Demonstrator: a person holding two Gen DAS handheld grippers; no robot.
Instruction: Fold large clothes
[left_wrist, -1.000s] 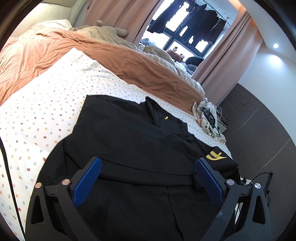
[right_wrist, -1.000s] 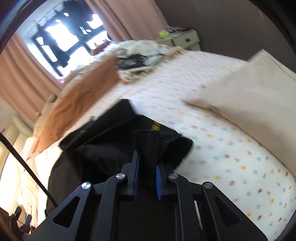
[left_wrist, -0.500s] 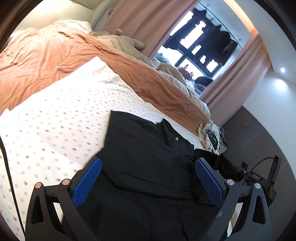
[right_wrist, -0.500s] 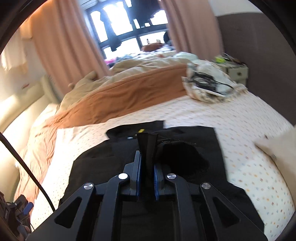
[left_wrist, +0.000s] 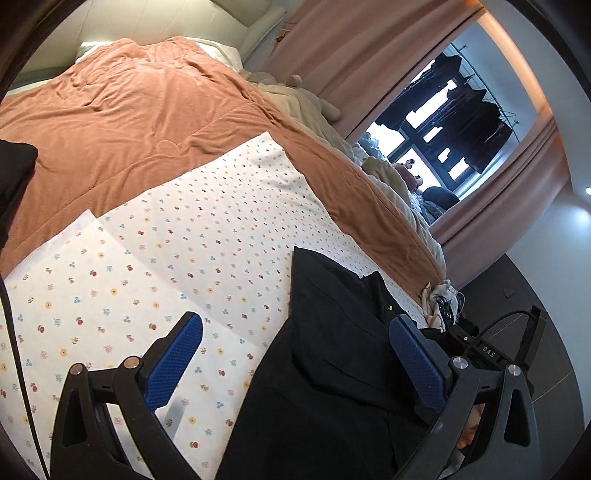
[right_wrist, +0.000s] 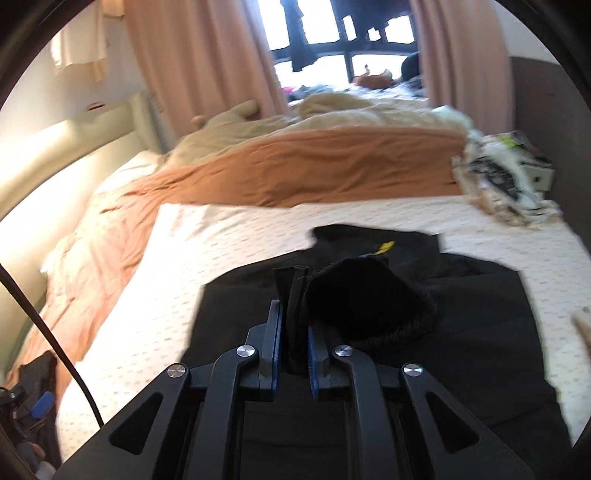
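Note:
A large black garment (left_wrist: 332, 369) lies spread on the flowered sheet (left_wrist: 166, 240). My left gripper (left_wrist: 295, 325) is open and empty. Its left finger is over the bare sheet, its right finger over the garment's left part. In the right wrist view my right gripper (right_wrist: 293, 314) holds a black fold of the garment (right_wrist: 291, 288) between its blue pads. The jaws are opening slightly, with the cloth still pinched. A bunched black sleeve (right_wrist: 365, 299) hangs beside the fold, above the flat body of the garment (right_wrist: 461, 295) with a small yellow mark (right_wrist: 386, 245).
An orange blanket (left_wrist: 147, 122) covers the far half of the bed, with beige bedding (right_wrist: 332, 110) by the curtained window (right_wrist: 343, 44). A heap of pale clothes (right_wrist: 498, 177) sits at the bed's far right corner. A dark item (left_wrist: 14, 166) shows at the left edge.
My left gripper slid left, from over the garment's middle to its left edge. My right gripper carried the pinched fold from the bed's right side over the garment's body, and its view rolled level.

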